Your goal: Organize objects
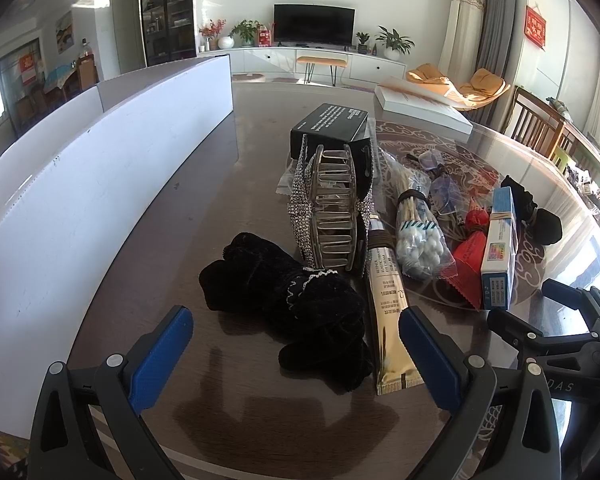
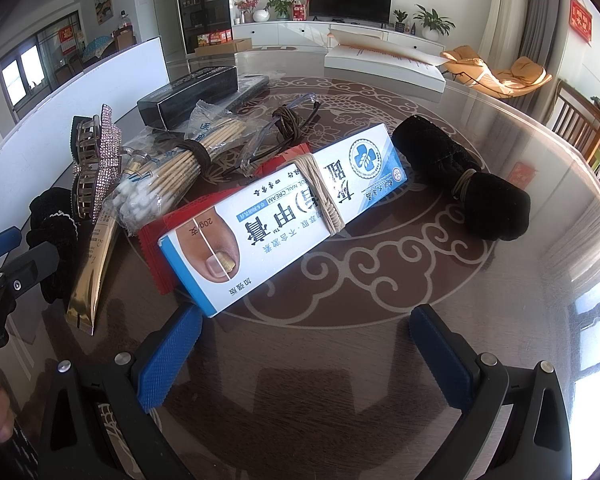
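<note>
A living room with a television (image 1: 314, 24), white cabinets and potted plants lies behind a dark glass-topped table (image 1: 260, 412) with a pale scroll pattern under the glass.

The left gripper (image 1: 296, 350) hovers low over the table with its blue fingers (image 1: 160, 356) spread wide and nothing between them. Just ahead of them, in the gap, lies a black velvet scrunchie (image 1: 296, 300). A gold tube (image 1: 388, 320) lies beside it, its lower end touching or just beside the right finger. Beyond the scrunchie a rhinestone hair clip (image 1: 332, 212) stands on edge, and behind that is a black box (image 1: 330, 124). To the right of the clip lies a bag of cotton swabs (image 1: 416, 228). A white board (image 1: 100, 184) runs along the table to the left of the fingers.

The right gripper (image 2: 306, 356) is also wide open and empty, above bare table. Ahead of its left finger (image 2: 168, 360) lies a blue and white cream box (image 2: 284, 212) bound with a rubber band, resting on a red packet (image 2: 156, 248). Further ahead and to the right lies a black cloth roll (image 2: 460, 176) tied with a band. A flat white box (image 2: 384, 66) sits at the far side.
</note>
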Motion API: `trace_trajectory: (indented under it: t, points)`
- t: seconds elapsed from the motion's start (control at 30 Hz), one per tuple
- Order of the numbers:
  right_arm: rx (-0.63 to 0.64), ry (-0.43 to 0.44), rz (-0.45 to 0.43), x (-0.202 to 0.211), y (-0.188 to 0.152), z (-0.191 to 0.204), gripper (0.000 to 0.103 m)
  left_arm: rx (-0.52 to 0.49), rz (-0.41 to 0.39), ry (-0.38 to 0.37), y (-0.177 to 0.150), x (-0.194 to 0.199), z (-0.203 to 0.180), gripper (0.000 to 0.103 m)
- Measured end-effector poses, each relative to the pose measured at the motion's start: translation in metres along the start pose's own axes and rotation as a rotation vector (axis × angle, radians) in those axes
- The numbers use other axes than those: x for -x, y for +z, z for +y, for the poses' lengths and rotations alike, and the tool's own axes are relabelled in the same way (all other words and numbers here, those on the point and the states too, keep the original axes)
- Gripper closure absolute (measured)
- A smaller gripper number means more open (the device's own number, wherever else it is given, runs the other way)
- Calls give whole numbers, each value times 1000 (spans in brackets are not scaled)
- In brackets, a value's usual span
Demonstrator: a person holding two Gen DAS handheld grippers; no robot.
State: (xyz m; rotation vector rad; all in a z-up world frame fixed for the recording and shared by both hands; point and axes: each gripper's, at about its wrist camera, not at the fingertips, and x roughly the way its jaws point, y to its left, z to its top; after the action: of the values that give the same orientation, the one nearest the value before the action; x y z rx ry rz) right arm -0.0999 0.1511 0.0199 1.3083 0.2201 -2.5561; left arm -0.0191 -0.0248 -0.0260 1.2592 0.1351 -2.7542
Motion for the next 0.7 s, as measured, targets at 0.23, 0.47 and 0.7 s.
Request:
trace_trajectory:
  t: [0.23, 0.47, 0.7]
  points:
    - [0, 0, 0, 0, 0, 0, 0, -2, 0, 0, -1, 0, 0, 0]
    - [0, 0, 0, 0, 0, 0, 0, -15, 1, 4, -2, -2, -1, 0]
    - [0, 0, 0, 0, 0, 0, 0, 43, -10, 14, 1, 2, 13, 0]
